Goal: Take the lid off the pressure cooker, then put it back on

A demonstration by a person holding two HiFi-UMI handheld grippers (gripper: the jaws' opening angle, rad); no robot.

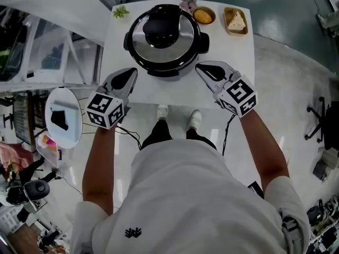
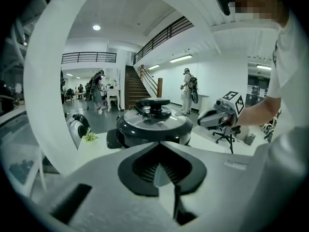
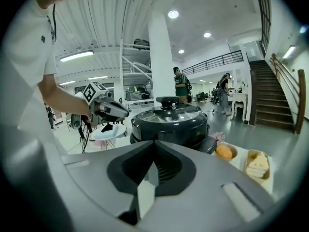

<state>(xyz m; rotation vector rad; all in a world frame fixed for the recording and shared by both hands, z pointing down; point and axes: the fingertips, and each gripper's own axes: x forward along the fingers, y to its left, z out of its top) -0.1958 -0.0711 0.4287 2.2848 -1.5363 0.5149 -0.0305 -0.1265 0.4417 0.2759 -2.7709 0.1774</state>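
Observation:
A black pressure cooker (image 1: 165, 62) stands at the middle of a white table (image 1: 233, 57). Its steel lid (image 1: 180, 49) with a black knob (image 1: 161, 28) sits on the pot. My left gripper (image 1: 131, 73) is shut and empty, hovering near the table's front edge, just left of the cooker and apart from it. My right gripper (image 1: 201, 67) is likewise shut on nothing, just right of the cooker's front. In the left gripper view the cooker (image 2: 153, 129) lies ahead beyond the closed jaws, and the right gripper (image 2: 205, 121) shows beside it. The right gripper view shows the cooker (image 3: 169, 127) and the left gripper (image 3: 123, 112).
Behind the cooker on the table are a small green plant (image 1: 121, 12), a pink flower (image 1: 187, 4), a bowl holding an orange fruit (image 1: 204, 16) and a tray with a sandwich (image 1: 235, 21). A round white side table (image 1: 63, 115) stands lower left. An office chair (image 1: 323, 120) is far right.

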